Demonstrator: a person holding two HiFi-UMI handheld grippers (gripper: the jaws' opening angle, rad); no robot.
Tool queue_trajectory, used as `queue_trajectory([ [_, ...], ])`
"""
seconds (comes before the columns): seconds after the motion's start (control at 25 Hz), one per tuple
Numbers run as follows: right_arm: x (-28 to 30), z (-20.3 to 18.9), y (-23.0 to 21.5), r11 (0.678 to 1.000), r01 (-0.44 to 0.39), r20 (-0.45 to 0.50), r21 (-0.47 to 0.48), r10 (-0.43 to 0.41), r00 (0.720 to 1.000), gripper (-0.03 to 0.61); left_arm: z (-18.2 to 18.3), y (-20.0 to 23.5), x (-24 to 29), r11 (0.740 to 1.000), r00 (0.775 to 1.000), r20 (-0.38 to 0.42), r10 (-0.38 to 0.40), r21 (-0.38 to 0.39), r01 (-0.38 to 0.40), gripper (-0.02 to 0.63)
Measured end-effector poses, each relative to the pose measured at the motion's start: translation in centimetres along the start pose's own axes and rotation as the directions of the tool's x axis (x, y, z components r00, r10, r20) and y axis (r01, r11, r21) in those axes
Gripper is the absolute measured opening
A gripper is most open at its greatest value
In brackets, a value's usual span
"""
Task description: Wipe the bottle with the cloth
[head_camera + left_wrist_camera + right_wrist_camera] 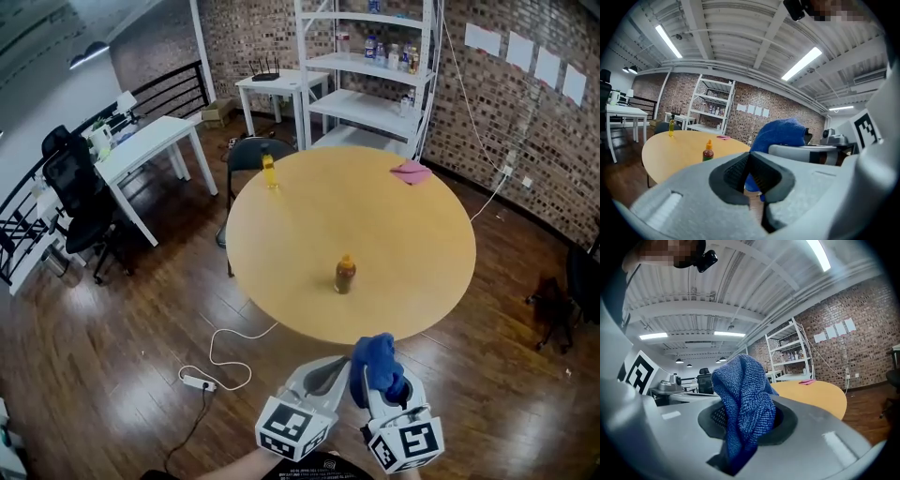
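A small bottle (345,275) with an orange cap and dark contents stands upright on the round wooden table (412,253), toward its near side; it shows in the left gripper view too as the bottle (708,152). My right gripper (380,373) hovers off the table's near edge, shut on a blue cloth (378,363) that bunches up between its jaws, the cloth (743,404) filling the right gripper view. Beside it on the left, my left gripper (330,373) is shut with nothing between its jaws (749,176). Both grippers are well short of the bottle.
A yellow bottle (269,170) stands at the table's far left edge and a pink cloth (411,171) lies at its far right. A dark chair (251,155) is behind the table. White shelves (370,66), a white desk (141,145) and a floor power strip (199,382) surround it.
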State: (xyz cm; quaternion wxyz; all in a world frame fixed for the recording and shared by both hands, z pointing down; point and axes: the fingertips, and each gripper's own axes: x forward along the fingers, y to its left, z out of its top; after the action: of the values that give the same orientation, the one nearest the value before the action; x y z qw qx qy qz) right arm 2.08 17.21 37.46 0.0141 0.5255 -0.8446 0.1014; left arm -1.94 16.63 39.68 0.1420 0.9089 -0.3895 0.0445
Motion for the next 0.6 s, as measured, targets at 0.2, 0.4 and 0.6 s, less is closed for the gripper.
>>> queue_trajectory([
  [0.2, -1.9, -0.3, 1.5, 1.000, -0.005, 0.006, -0.004, 0.005, 1.000, 0.101, -0.8, -1.0, -2.1, 1.000, 1.000, -0.004, 0.022, 0.005, -0.022, 0.003],
  [0.4, -2.8, -1.3, 2.6, 1.000, -0.009, 0.004, 0.002, 0.009, 1.000, 0.101, -1.8, -1.4, -3.6, 0.999, 0.999, -0.009, 0.037, 0.008, -0.037, 0.003],
  [0.6, -4.0, -1.9, 4.3, 1.000, -0.022, 0.004, -0.012, 0.022, 1.000, 0.101, -2.4, -2.3, -5.3, 0.999, 0.999, -0.007, 0.041, 0.016, -0.041, 0.003],
])
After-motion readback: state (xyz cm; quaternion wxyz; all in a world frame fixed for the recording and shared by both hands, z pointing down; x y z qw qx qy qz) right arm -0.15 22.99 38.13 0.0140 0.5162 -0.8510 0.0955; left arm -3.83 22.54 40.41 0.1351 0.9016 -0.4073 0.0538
